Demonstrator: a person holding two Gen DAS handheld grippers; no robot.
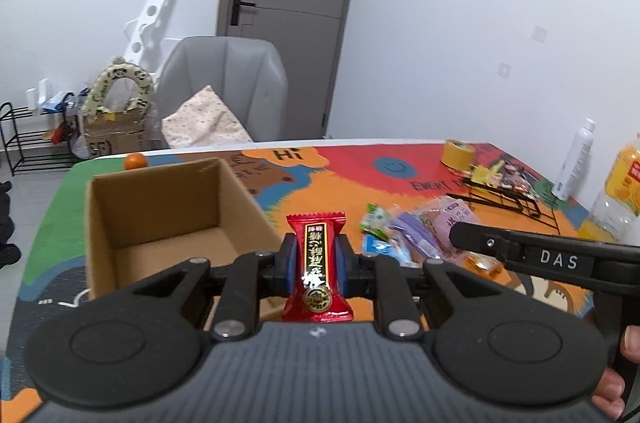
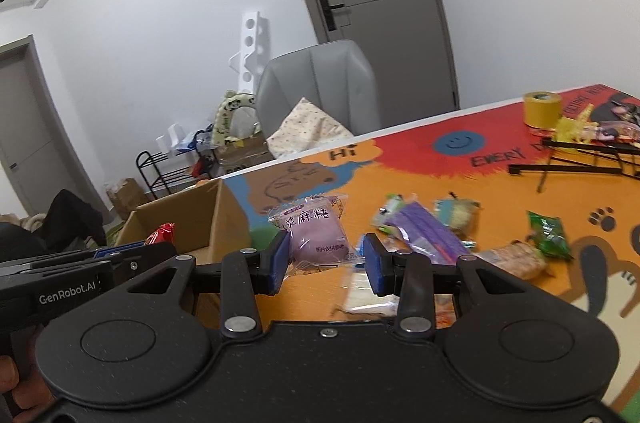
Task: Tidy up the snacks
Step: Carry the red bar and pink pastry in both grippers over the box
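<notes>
Left wrist view: left gripper (image 1: 316,259) clamps the red candy (image 1: 318,263), long axis upright, cardboard box (image 1: 160,219) at ten o'clock, nearer this hand; right gripper (image 2: 326,261) pinches the purple mochi pack (image 2: 316,235).

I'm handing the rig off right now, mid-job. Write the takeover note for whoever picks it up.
Left hand-held gripper: shut on a red candy packet, beside the cardboard box.
Right hand-held gripper: holds a purple mochi packet, seemingly by its wrapper.
Done: nothing visible in the box as far as it shows.
Left: drop both packets in, then clear the loose snack pile on the mat.
</notes>
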